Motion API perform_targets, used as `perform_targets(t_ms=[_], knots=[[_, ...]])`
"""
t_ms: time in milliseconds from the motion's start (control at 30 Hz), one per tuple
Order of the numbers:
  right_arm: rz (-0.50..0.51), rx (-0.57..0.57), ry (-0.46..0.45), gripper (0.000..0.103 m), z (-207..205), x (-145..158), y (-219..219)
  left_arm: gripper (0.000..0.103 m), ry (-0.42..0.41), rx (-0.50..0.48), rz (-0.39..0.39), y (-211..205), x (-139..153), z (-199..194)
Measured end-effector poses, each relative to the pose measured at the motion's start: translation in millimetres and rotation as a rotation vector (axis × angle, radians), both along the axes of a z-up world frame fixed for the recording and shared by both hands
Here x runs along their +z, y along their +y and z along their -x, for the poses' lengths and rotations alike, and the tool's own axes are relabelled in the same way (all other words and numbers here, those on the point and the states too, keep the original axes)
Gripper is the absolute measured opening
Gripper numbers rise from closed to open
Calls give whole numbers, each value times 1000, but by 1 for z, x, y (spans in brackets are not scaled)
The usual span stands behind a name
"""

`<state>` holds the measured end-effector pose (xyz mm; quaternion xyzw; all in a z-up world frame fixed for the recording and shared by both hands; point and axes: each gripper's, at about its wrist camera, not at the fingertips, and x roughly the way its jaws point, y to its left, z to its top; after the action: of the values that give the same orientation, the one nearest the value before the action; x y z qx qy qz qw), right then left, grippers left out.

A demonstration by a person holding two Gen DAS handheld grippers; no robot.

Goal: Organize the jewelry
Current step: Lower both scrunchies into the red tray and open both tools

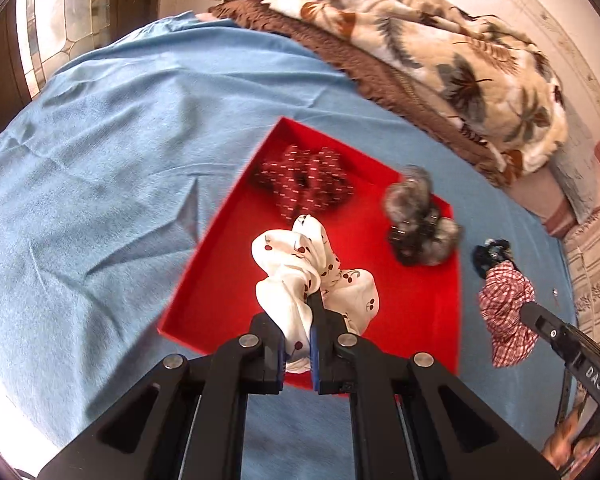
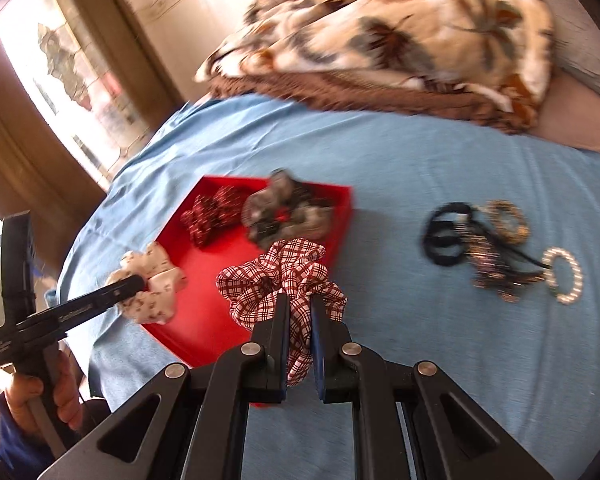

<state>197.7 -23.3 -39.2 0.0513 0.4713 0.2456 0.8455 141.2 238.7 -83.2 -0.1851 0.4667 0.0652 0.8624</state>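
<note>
We carry two scrunchies at once. The white cherry-print scrunchie (image 1: pixel 312 276) hangs over the red tray (image 1: pixel 220 292), the left gripper (image 1: pixel 300 344) with its fingers pinching one gathered fold of it. The red-checked scrunchie (image 2: pixel 284 280) is pinched the same way in the right gripper (image 2: pixel 300 344), at the tray's near right edge. Both look very light and limp: ruffled cloth over elastic that sags from the pinch and gives under pressure. We judge a bite on a thick bunch of fabric safer than on a thin outer frill, which could slip free.

Two more scrunchies already lie in the tray, a dark red dashed one (image 1: pixel 304 182) and a grey one (image 1: pixel 416 216) that leans on the far wall. On the blue bedsheet (image 1: pixel 100 152) to the right sit black hair ties (image 2: pixel 448 232), a pearl bracelet (image 2: pixel 566 276) and a beaded tangle (image 2: pixel 492 268). Blur smears that pile, so we cannot count its pieces. The cloth hides both fingertips' inner faces.
</note>
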Motion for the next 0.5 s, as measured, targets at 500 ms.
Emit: perform_targets(t_ms=[500], knots=[[20,38,87,11,-66,-55,112,9,25,12,-14,27,-31,-36]])
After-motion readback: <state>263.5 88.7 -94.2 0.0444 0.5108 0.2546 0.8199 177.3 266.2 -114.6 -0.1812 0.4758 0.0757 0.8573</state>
